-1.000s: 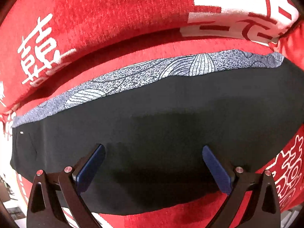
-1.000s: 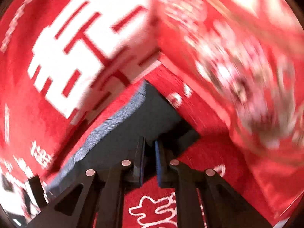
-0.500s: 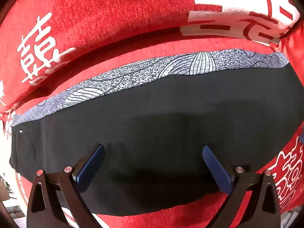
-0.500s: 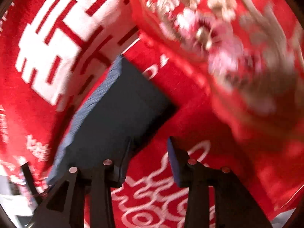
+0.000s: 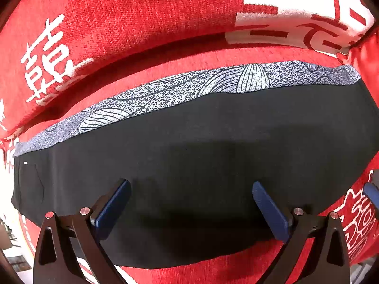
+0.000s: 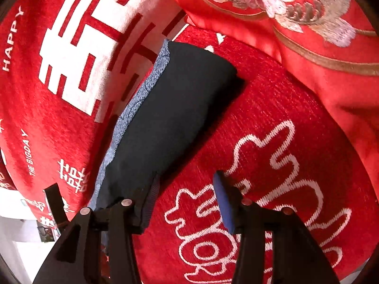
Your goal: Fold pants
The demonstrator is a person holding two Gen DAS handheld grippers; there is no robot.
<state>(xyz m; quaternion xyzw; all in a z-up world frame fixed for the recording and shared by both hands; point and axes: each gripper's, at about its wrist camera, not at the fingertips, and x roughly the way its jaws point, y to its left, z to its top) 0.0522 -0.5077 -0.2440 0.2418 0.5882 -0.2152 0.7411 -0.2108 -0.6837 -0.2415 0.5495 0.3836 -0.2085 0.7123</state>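
My right claw [image 6: 184, 201] had just let go and spread apart at the 3 o'clock end of the pants [image 5: 201, 165] lying folded on the red sofa [image 6: 296, 118], my left claw [image 5: 189, 203] wide above them, so that fold looked finished

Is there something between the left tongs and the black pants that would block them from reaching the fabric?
Nothing visible does. The left tongs are open directly over the black pants, which lie flat on the red sofa cover. No other object lies on the fabric.

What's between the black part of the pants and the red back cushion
A grey patterned band of the pants, then a bare strip of red seat; left wrist view.
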